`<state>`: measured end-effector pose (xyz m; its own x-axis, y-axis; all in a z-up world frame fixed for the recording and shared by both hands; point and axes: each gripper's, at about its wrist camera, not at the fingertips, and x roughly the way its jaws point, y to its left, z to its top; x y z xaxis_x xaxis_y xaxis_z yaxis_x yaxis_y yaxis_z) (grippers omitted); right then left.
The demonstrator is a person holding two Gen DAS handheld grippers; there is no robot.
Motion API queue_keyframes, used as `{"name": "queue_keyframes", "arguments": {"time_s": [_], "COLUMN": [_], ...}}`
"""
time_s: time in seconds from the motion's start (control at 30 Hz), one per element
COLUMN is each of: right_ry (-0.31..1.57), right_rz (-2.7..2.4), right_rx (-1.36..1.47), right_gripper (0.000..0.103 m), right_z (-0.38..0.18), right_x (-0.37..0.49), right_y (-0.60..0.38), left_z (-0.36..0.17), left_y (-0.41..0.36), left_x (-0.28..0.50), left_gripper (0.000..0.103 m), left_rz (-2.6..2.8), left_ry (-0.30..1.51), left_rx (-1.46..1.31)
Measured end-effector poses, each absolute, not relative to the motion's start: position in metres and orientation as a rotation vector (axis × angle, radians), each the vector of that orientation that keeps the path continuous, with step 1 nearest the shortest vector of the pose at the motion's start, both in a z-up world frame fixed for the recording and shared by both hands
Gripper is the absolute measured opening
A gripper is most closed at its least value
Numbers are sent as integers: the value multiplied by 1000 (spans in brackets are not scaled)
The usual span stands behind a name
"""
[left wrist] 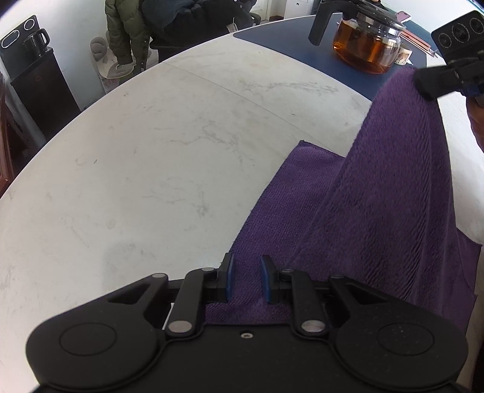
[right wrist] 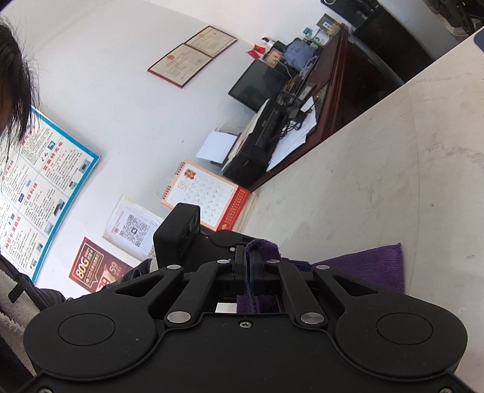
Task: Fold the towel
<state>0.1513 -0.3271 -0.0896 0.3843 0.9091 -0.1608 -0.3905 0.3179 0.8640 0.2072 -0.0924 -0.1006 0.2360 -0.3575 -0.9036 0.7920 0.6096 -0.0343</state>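
Table (left wrist: 151,157): a pale, marble-veined top fills most of the left wrist view, with a dark blue section at its far edge.
Towel (left wrist: 378,187): purple, ribbed cloth on the near right part of the table; 1 layer lies flat, and a second part rises from it in a taut, slanting sheet to a pinched corner at the upper right. In the right wrist view a flat corner of it lies on the table to the right, beyond the tool.
Left gripper (left wrist: 246,276): pointing steeply down over the towel's near left edge, its 2 blue-padded fingers (left wrist: 229,276) stand a narrow gap apart with the flat cloth showing between them; whether the pads pinch that cloth cannot be told.
Right gripper (right wrist: 248,266): jaws closed tight on the towel, a purple tuft sticking out past the tips and a strip of cloth trailing back between the fingers; seen from the left wrist camera it holds the raised corner from the upper right.
Glass pot (left wrist: 367,45): amber liquid inside, black handle and lid, standing on the blue section beyond the towel.
Person: a dark padded jacket (left wrist: 187,21) is visible past the far edge of the table.
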Motion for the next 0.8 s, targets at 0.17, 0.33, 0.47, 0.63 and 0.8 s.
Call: {"name": "queue_keyframes", "arguments": {"time_s": [0.17,0.33,0.47,0.63,0.8], "right_ry": [750,784,805,869,928], "right_rz": [896,810,772,720,684], "right_rx": [818,680,552,436,369], "right_gripper": [2,2,2,2,5], "right_z": [-97,-104,-107,-118,-122], "right_x": [157,166,174,177,170], "right_y": [-333,-324,-309,-296,-293], "left_z": [-101,-101,-101,-95,-82], "left_y": [-93,-93,-93,-88,-74], "left_x": [208,208,208,202,191], "left_gripper": [17,17,17,17,17], "left_rz": [-833,-832,-822,-771,-711], "left_ry": [1061,1061,1061,1046,1016], "left_rx": [486,488,489,477,451]}}
